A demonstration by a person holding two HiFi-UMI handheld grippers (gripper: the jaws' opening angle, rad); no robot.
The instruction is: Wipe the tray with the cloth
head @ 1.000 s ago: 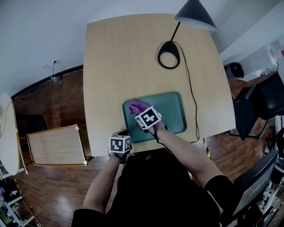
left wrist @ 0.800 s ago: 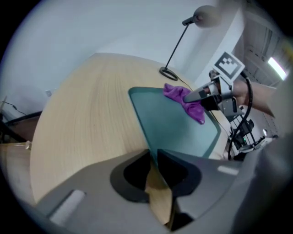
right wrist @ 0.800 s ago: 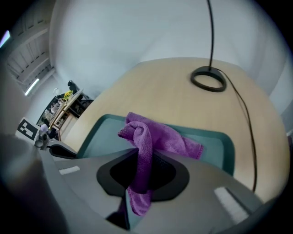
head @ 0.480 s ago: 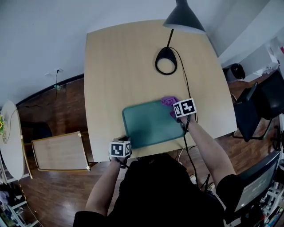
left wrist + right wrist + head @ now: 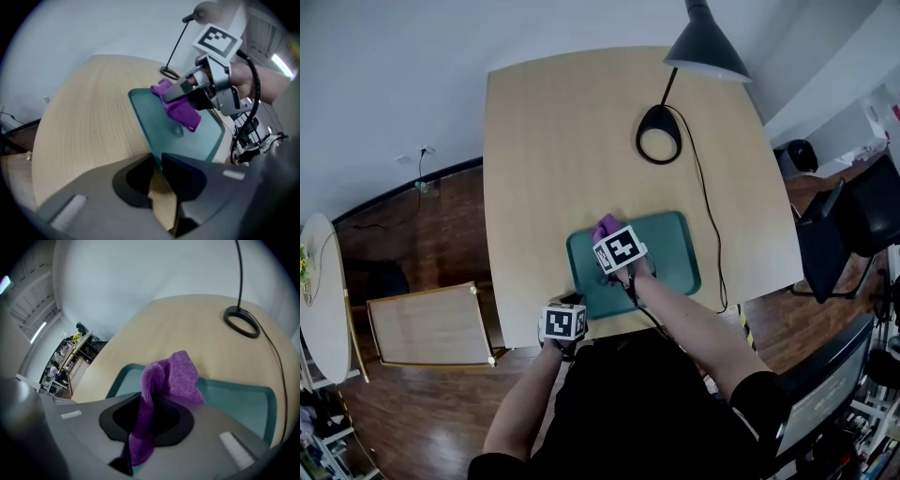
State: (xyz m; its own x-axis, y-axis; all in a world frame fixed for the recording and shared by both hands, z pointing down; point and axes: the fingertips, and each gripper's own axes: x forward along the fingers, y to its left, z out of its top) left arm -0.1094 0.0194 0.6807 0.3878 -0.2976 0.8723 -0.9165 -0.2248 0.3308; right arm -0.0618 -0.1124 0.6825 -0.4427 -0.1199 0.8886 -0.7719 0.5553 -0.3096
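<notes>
Swinging back across, our right gripper (image 5: 149, 418), clamped on the purple cloth (image 5: 176, 376), just went from 1 o'clock to 11 o'clock on the tray (image 5: 675, 272), so we're mid-wipe, while our left gripper (image 5: 157, 161) pinches its 7 o'clock corner, jaws just loosened a hair.

Black short sleeves (image 5: 759, 398); black-white marker cubes (image 5: 619, 249); cable (image 5: 257, 93), probably black.
</notes>
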